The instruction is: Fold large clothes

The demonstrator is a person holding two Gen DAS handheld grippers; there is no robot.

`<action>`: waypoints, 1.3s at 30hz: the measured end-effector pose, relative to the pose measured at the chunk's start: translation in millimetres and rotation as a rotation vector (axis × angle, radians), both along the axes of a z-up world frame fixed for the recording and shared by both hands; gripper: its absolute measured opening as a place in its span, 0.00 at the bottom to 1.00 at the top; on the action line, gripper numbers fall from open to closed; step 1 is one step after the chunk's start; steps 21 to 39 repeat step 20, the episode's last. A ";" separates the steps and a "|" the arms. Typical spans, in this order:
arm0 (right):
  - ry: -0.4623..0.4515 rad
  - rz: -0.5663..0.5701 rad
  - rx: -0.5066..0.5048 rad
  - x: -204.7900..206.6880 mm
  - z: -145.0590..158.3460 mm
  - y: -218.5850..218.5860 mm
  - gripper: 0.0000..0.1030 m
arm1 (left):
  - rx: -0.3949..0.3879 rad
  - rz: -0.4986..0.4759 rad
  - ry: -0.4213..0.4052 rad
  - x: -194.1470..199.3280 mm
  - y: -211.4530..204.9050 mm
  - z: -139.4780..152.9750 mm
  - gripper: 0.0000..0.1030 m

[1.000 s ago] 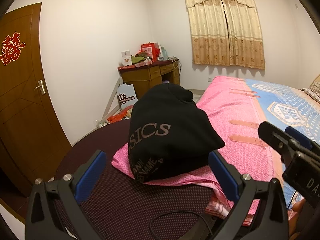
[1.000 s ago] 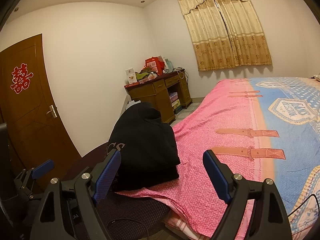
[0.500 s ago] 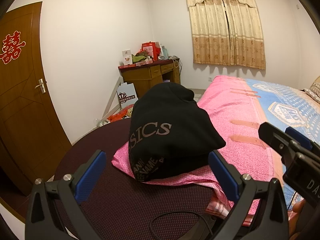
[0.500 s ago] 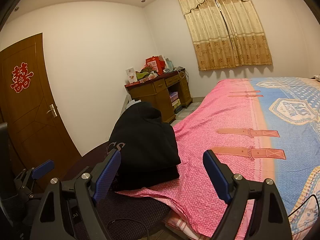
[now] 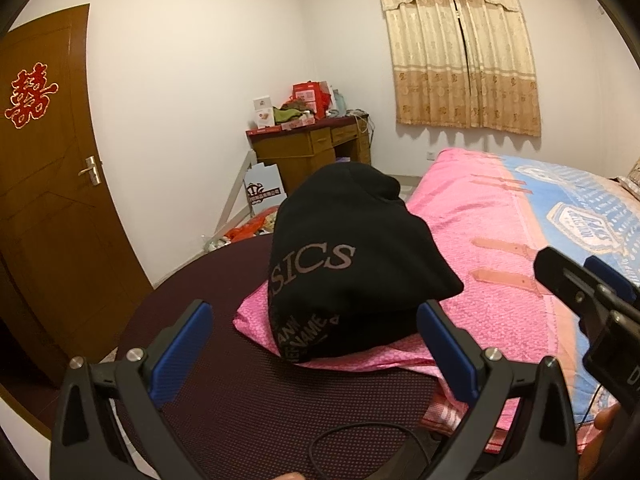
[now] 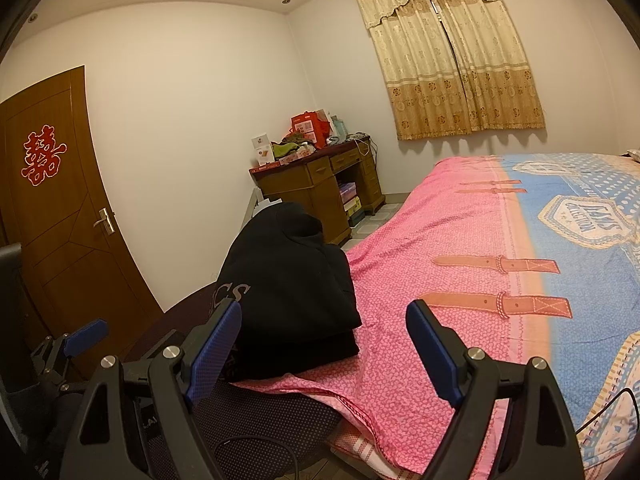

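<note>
Folded black garment [image 5: 352, 264], seemingly untouched

Folded garment [image 5: 352, 264] lies on bedspread [image 5: 492, 216] corner

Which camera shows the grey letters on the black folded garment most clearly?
The left wrist view: the black garment faces it, and the grey letters show plainly. The right wrist view sees its side; its left finger hides most letters.
</note>
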State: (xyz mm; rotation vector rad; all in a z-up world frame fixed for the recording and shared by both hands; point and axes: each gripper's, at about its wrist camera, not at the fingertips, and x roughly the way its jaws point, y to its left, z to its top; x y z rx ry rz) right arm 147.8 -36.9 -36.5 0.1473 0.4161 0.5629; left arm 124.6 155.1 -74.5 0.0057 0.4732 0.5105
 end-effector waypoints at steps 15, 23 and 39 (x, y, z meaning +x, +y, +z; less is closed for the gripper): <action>0.021 -0.011 0.000 2.5 -6.4 -2.7 0.83 | -0.023 -0.063 -0.039 -0.9 -2.4 0.2 1.00; 0.024 -0.015 0.001 3.1 -7.5 -2.4 0.83 | 0.009 -0.037 -0.030 0.0 -6.0 1.0 1.00; 0.024 -0.015 0.001 3.1 -7.5 -2.4 0.83 | 0.009 -0.037 -0.030 0.0 -6.0 1.0 1.00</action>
